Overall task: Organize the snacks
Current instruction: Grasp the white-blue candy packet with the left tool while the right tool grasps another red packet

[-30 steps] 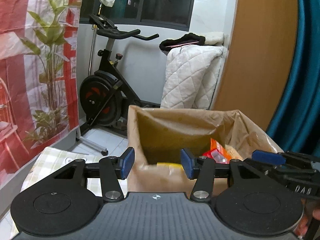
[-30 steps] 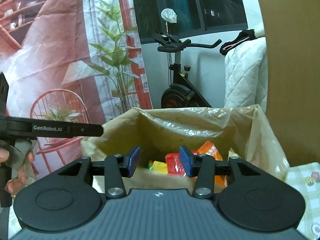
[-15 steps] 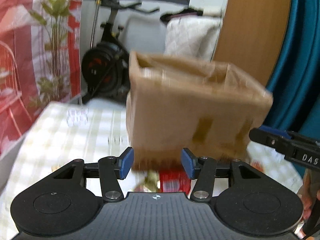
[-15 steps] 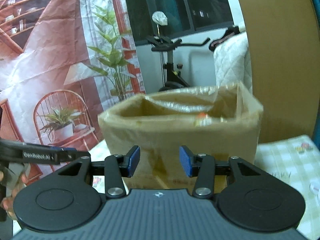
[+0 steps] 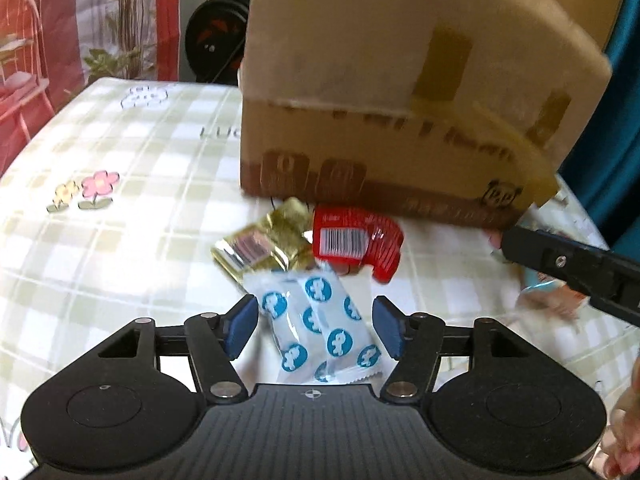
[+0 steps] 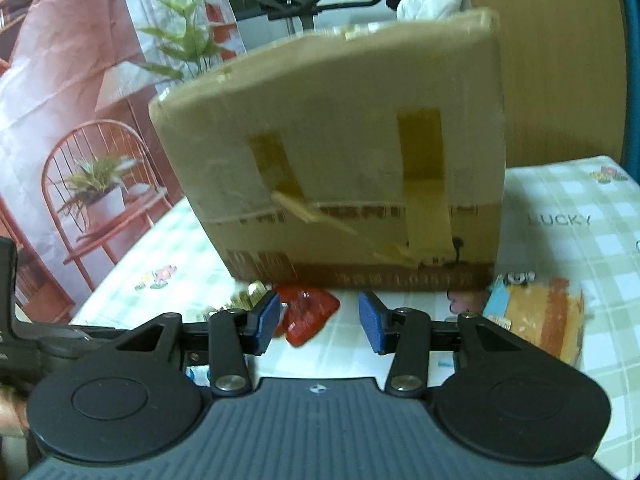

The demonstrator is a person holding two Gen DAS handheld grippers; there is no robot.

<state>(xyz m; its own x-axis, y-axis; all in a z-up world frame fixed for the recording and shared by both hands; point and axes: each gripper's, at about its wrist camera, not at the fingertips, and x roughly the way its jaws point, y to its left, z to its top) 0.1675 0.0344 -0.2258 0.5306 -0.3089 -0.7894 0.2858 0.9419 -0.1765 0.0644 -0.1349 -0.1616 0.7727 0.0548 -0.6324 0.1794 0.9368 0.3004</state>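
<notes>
At the checked, flower-printed tablecloth (image 5: 120, 152) I bring both tools down toward loose snacks lying in front of the tall brown cardboard box (image 5: 400, 92) patched with yellowish tape; my left gripper (image 5: 313, 326) is opening, its blue pads either side of a pair of white sachets printed with blue circles (image 5: 320, 328), not yet pressing on them; just beyond lie a crinkled gold foil packet (image 5: 266, 246) and a glossy red wrapped snack with a barcode label (image 5: 356, 240), both close against the foot of the box; my right gripper (image 6: 319, 322) stands at a modest gap with nothing between its pads, the red snack showing past its left pad and a flat orange-and-blue packet (image 6: 532, 312) lying off to its right beside the box; I judge the step in hand to be picking up the sachets for sorting; the next move calls for lowering the left pads to the cloth, centring both sachets and closing gently, since the slick film may slide or only one may lift.
</notes>
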